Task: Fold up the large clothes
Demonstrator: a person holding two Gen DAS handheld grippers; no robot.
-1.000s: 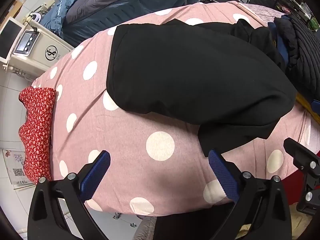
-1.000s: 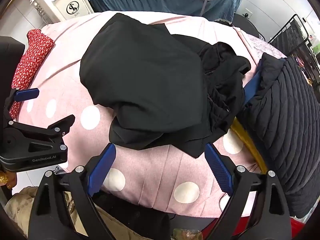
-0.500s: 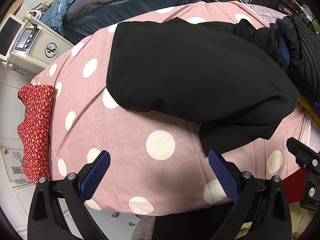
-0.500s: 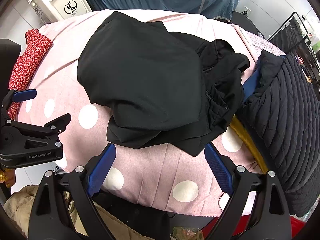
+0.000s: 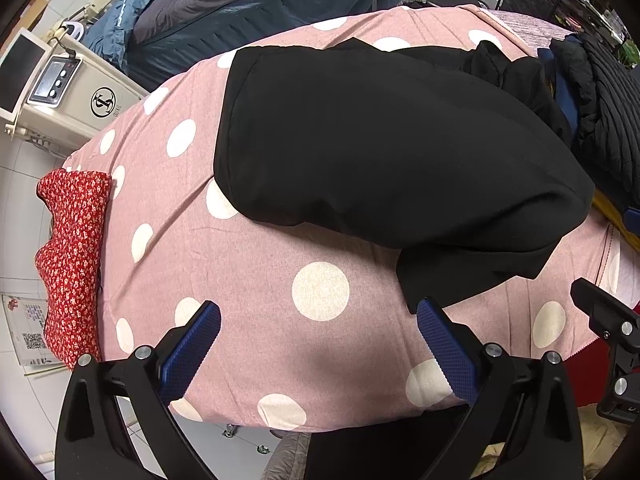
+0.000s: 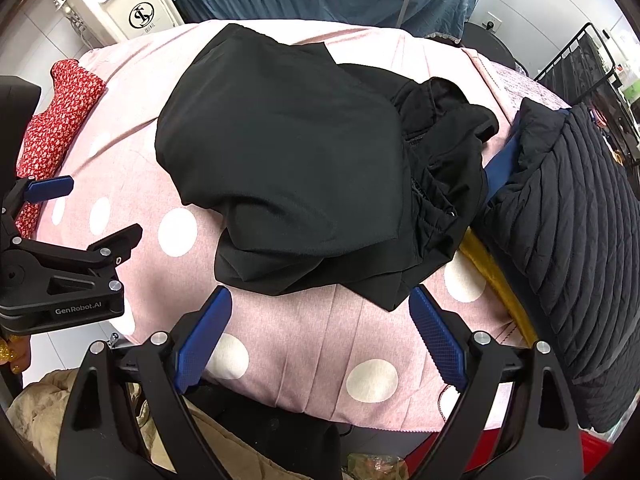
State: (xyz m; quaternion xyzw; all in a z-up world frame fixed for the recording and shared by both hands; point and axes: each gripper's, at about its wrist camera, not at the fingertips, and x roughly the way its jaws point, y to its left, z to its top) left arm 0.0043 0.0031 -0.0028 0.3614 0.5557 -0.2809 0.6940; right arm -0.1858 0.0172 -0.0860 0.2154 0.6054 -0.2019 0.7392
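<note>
A big black garment (image 6: 288, 160) is seen lying on the pink bed sheet with white dots (image 5: 280, 280). It is found in the middle of the bed in both views. In the left wrist view it is spread from about 11 o'clock to 3 o'clock. A large part of it is already laid over itself, so one fold seems to be made. The job is not finished, though. At the right side of the garment, toward 2 o'clock in the right wrist view, the cloth is bunched and crumpled (image 6: 444, 152). A loose lower layer is also left sticking out near 6 o'clock of the garment.

The left tool (image 5: 318, 344) is held wide apart, and nothing is gripped by it. The right tool (image 6: 320, 328) is held wide apart too, and nothing is gripped. Both are kept just above the near edge of the bed, close to the garment but not touching it.

A dark quilted jacket (image 6: 572, 220) is piled at 3 o'clock, and a red flowered cloth (image 5: 72, 256) is seen at 9 o'clock. It is judged that the messy side must be smoothed and folded in next.
</note>
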